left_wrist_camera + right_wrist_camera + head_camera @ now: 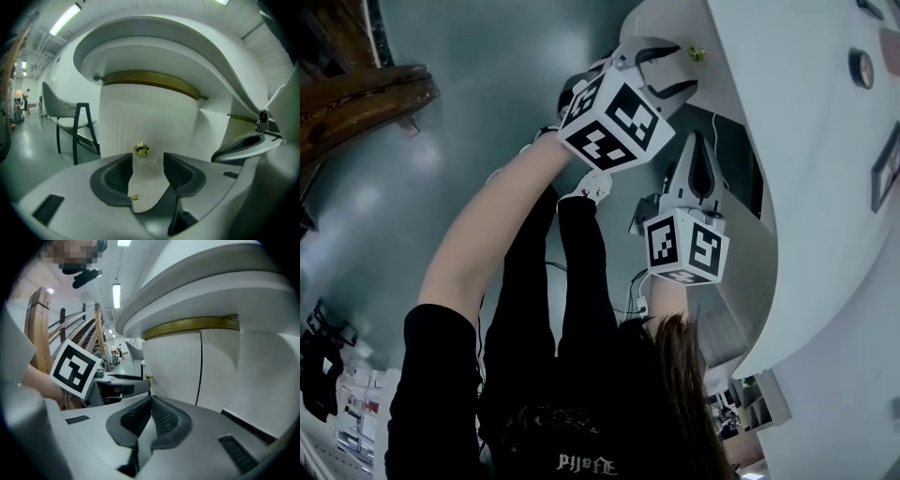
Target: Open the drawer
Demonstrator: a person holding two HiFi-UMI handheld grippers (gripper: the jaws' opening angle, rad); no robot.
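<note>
Left hand-held gripper (pixel 670 70): jaws stand apart, nothing between the pads. Its own view puts the drawer's brass knob (pixel 141 149) at 12 o'clock of the gap, just beyond the tips and not touched; a smaller brass knob (pixel 134 197) shows lower, through the gap. The head view gives only the knob (pixel 697 54) at 1 o'clock of those tips, on the white curved counter (pixel 806 112). Right hand-held gripper (pixel 697 141): at 5 o'clock of my left one in the head view, pointing at the counter. Its own view shows the pads together at the tips and empty (pixel 151 401), the ribbed drawer front (pixel 171 366) dead ahead, the knob (pixel 148 377) at 10 o'clock of the tips, and my left marker cube (pixel 75 369) at 9 o'clock. Both gripper views show a brass band (pixel 150 79) under the overhanging counter top, which the head view does not show. Room: grey floor (pixel 487 94), a chair (pixel 70 112) at 9 o'clock in the left gripper view, strip lights (pixel 65 18) overhead, a wooden frame (pixel 42 329) at the left of the right gripper view.
</note>
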